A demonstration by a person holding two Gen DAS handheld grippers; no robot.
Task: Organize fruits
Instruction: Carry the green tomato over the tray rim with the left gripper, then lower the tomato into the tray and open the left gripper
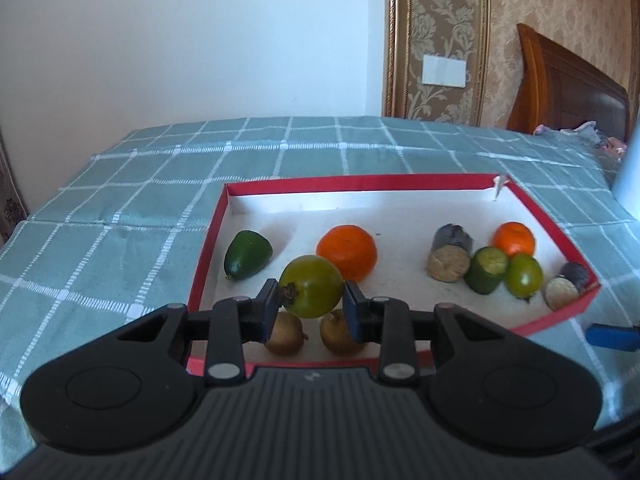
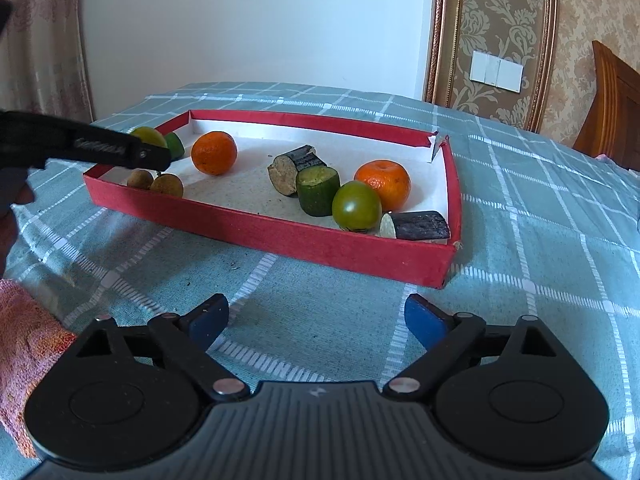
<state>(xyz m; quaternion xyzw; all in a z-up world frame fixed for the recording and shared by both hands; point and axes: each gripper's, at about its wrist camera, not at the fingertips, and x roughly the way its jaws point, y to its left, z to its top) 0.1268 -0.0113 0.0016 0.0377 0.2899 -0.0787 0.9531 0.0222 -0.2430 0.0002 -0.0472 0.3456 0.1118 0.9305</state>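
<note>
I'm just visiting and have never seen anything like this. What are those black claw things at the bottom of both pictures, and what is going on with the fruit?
Those are hand-held grippers, one in each of a person's hands, each with a camera looking along its two fingers. So one picture is the view from the left gripper, the other from the right gripper.

A red cardboard tray sits on a green checked cloth. In it lie two oranges, a green tomato, cut cucumber pieces, dark sugarcane pieces and two brown longans.

The left gripper is shut on another green tomato, lifted over the tray. The right gripper is open and empty, over the cloth in front of the tray.
</note>
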